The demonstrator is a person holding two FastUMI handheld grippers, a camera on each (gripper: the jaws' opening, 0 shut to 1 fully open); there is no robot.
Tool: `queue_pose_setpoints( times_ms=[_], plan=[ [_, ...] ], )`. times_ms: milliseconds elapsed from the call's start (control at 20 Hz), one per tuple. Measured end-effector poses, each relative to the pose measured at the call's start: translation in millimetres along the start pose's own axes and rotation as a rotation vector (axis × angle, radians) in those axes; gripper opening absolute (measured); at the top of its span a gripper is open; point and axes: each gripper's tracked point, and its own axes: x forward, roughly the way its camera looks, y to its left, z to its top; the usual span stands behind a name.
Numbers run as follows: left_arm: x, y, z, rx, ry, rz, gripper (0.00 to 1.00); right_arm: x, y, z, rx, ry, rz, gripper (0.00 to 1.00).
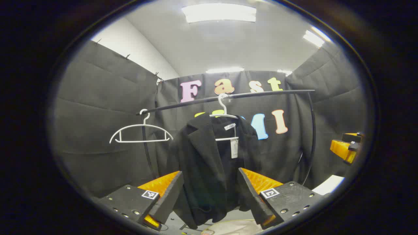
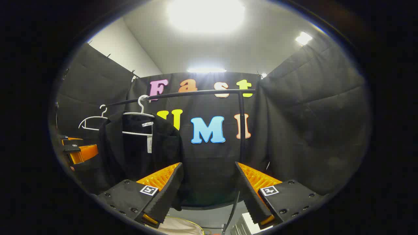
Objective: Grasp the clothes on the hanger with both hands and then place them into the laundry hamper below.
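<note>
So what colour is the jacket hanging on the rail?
Black. The jacket shows best in the left gripper view.

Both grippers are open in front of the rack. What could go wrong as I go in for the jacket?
1. The left gripper faces the jacket, but the right gripper points beside it at the wall, so its grasp may miss.
2. The jacket hangs on a hanger; pulling down could drag that off the rail.

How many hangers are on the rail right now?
2: an empty white plastic hanger at the black metal rail's left end, and another white hanger carrying the black jacket mid-rail.
</note>
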Motion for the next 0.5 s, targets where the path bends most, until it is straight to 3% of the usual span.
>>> queue_pose_setpoints(
  times_ms=[500],
  plan=[
    [9.7,0.4,10.1,0.006,-0.037,0.000,0.98,8.1,-2.5,3.6,-0.002,-0.009,-0.005,0.97]
  ],
)
